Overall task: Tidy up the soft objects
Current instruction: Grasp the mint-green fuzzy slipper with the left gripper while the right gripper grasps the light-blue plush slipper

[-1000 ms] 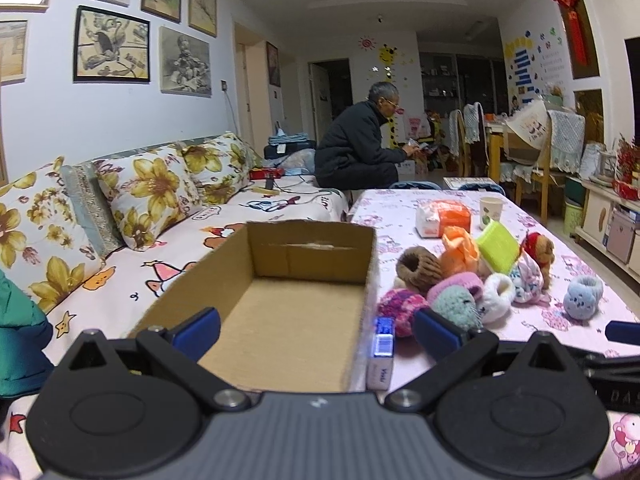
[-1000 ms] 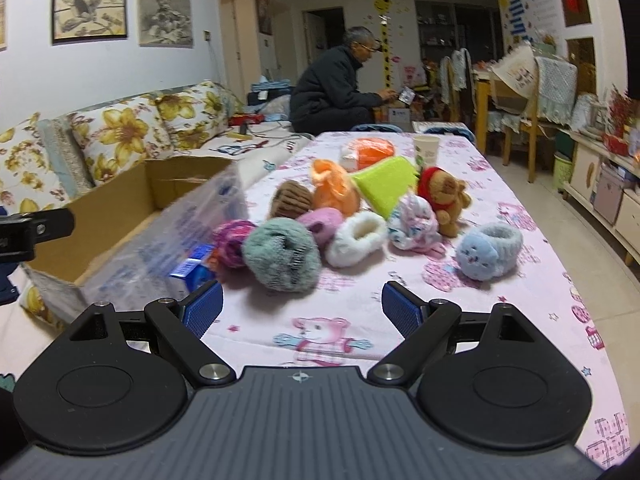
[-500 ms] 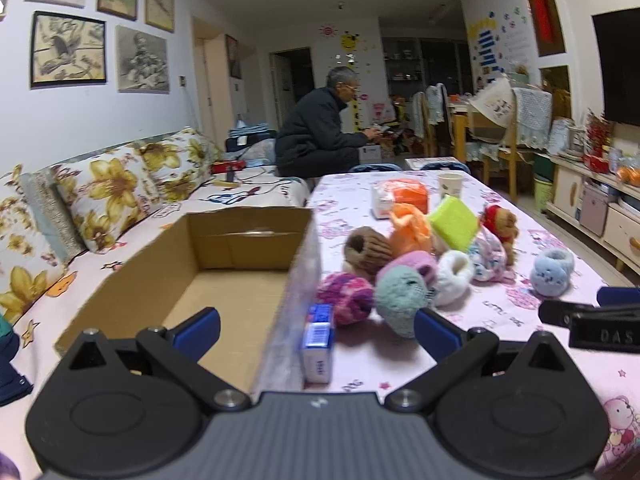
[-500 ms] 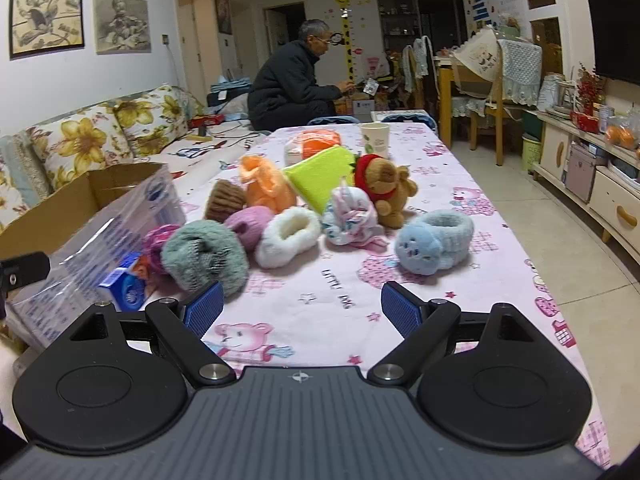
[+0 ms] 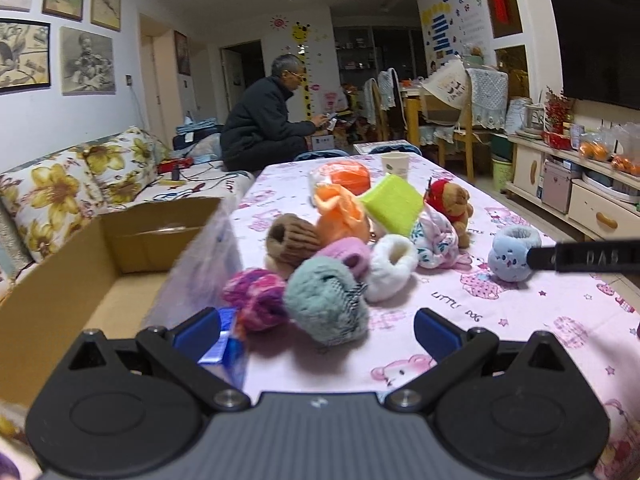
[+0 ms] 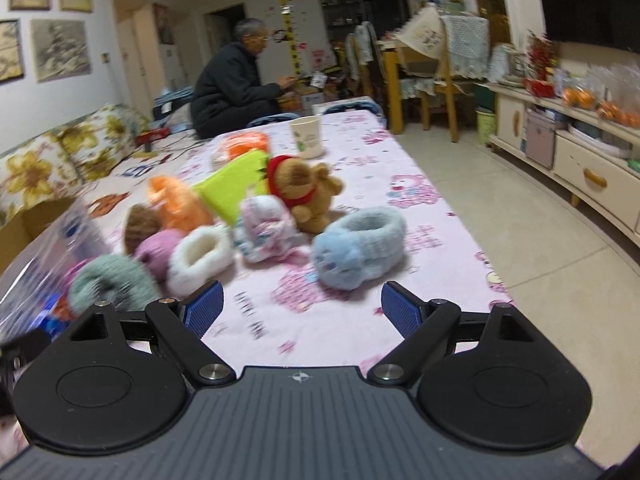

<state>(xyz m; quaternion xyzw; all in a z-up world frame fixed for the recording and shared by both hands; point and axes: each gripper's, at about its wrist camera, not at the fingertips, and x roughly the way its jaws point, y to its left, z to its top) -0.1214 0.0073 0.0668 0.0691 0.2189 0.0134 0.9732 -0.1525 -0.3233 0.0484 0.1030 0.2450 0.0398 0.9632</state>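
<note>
At far left, beside the tabletop (image 5: 520,320): cardboard box (image 5: 80,280), open, nothing seen inside. Ahead of left gripper (image 5: 316,330), spread wide and holding nothing: grey-green fuzzy bootie (image 5: 326,306), nearest item, slightly right of centre line, purple knit ball (image 5: 256,296) touching its left side. Ahead of right gripper (image 6: 302,308), likewise spread and unloaded: light blue bootie (image 6: 356,246), apart from the pile, long axis running left-near to right-far. Likely pairing: left for grey-green, right for blue; box on the left side.
</note>
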